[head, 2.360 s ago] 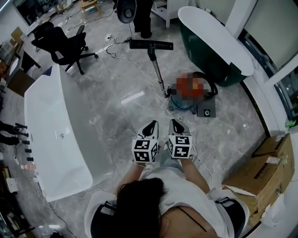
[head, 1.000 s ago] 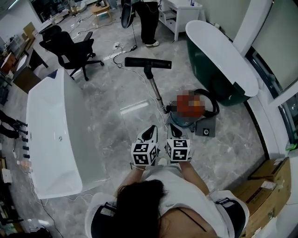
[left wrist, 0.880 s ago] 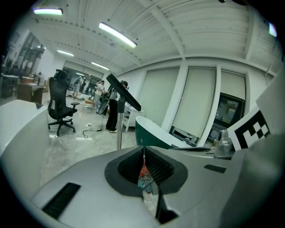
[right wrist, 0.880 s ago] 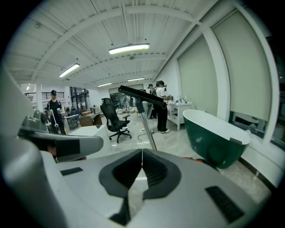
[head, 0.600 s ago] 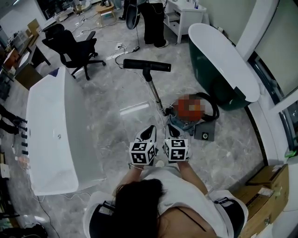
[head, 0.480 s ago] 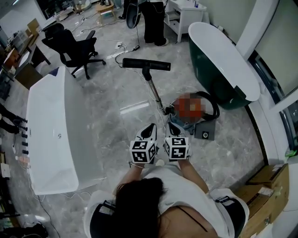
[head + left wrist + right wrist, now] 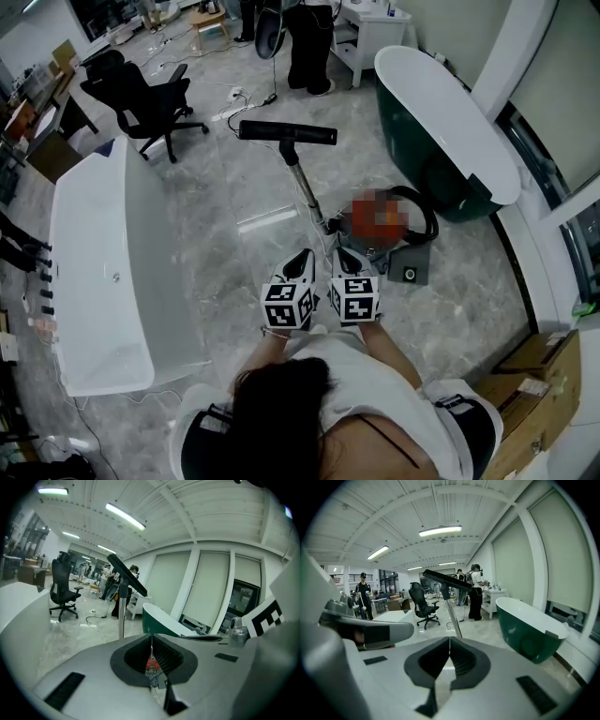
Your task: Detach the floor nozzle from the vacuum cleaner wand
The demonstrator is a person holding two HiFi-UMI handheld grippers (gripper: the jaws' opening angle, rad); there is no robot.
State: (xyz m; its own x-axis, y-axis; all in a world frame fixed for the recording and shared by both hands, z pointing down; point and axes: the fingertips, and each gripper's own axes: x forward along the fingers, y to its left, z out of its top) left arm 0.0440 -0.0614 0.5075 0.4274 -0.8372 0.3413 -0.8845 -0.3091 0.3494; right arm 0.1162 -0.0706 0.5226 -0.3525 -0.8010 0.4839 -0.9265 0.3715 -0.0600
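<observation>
Left tongs [image 7: 302,261] and right tongs [image 7: 345,258] held shut, empty, just beside the vacuum cleaner [image 7: 373,246].
The floor nozzle [image 7: 287,132] is seen attached atop the wand [image 7: 305,187] rising from the vacuum cleaner.

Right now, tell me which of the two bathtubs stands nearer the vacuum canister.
The green-sided bathtub on the right; the vacuum canister sits beside its end, while the all-white bathtub lies far left.

The wand [image 7: 305,190] runs from the vacuum cleaner [image 7: 380,246] to the floor nozzle [image 7: 287,132], between the left bathtub [image 7: 94,272] and the right bathtub [image 7: 441,122].
</observation>
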